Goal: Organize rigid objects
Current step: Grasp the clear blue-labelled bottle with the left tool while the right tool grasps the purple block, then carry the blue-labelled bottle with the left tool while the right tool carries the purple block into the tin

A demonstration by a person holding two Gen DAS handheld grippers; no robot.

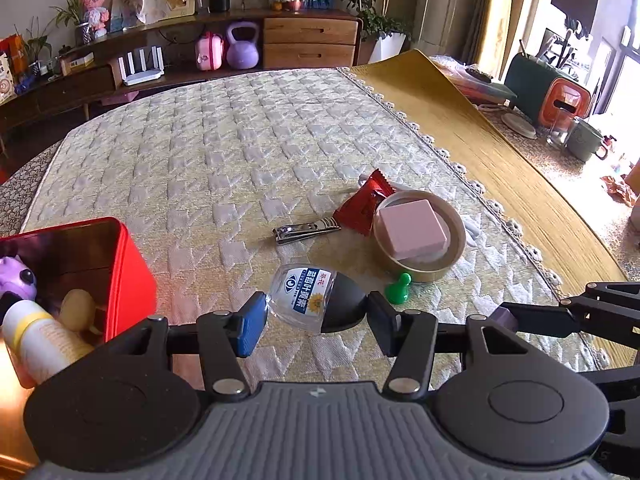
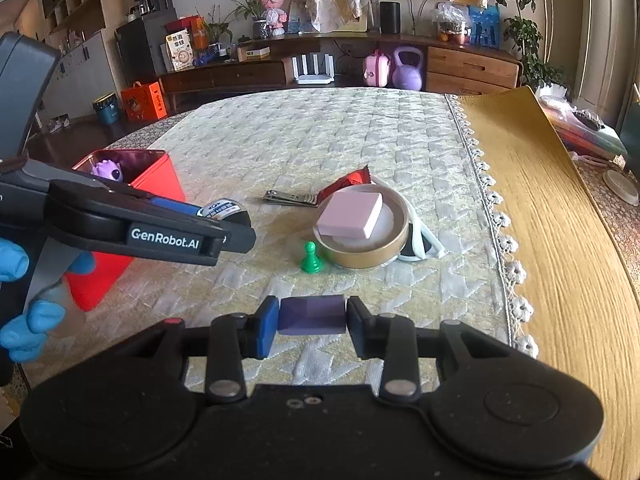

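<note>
Slippage is the main risk: the left claw (image 1: 317,314) pinches a small clear plastic bottle with a black cap and blue label (image 1: 316,298) end to end, so its rounded cap could squirt free above the quilted bench (image 1: 240,140). The right claw (image 2: 312,322) clamps a purple block (image 2: 312,315) (flat faces, safer). The red metal tin (image 1: 128,272) holds a purple toy (image 1: 16,276), a white tube and a pale round piece; the gold round lid (image 1: 420,268) carries a pink block (image 1: 414,226).

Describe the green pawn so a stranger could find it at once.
On the quilted cream tablecloth, find the round gold tin holding a pink block. The small green plastic pawn stands upright just left of the tin: the only green piece there.
</note>
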